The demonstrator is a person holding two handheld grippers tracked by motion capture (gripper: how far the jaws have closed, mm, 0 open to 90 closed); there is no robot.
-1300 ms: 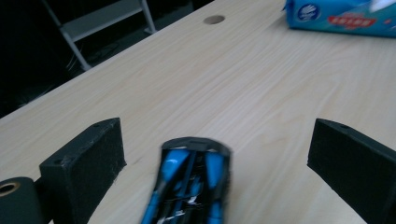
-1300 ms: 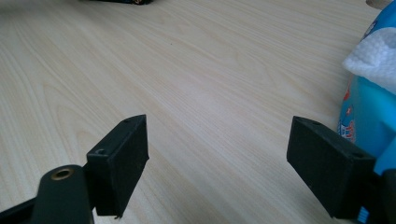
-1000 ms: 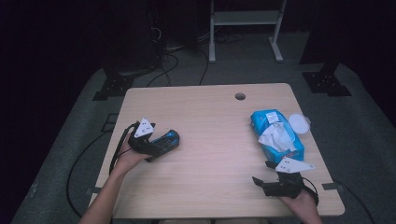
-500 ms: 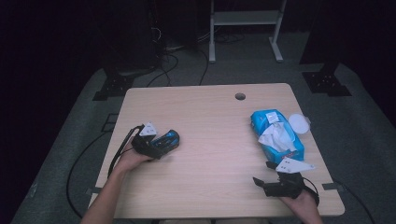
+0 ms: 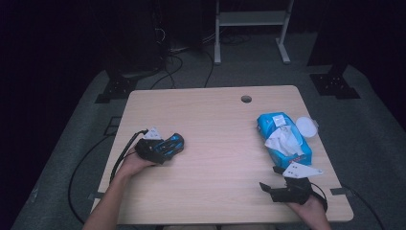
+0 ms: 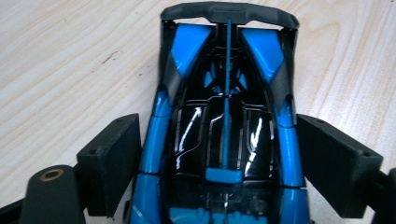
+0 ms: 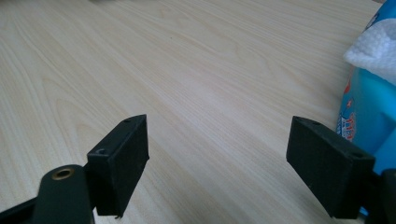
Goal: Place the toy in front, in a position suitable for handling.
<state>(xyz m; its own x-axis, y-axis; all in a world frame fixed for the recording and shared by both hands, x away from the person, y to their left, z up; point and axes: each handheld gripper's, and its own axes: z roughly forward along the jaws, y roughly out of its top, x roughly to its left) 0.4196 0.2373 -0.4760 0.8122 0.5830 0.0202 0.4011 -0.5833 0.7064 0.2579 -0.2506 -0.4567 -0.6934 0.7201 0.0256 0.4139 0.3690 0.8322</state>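
Observation:
A blue and black toy car [image 5: 172, 143] rests on the left part of the wooden table [image 5: 215, 124]. My left gripper [image 5: 166, 147] is shut on it. In the left gripper view both black jaws press the sides of the car [image 6: 224, 135], whose rear wing points away from me. Near the front right edge my right gripper [image 5: 269, 177] stands open with nothing between its jaws. In the right gripper view, bare wood lies between the fingers of the right gripper [image 7: 217, 154].
A blue pack of wipes [image 5: 283, 139] with a white tissue sticking out lies at the right, just beyond the right gripper, beside a white round lid [image 5: 306, 127]. The pack [image 7: 369, 112] sits close to the right jaw. A cable hole [image 5: 246, 99] is at the back.
My left gripper has turned slightly on the spot with the car in it. The right gripper has stayed put.

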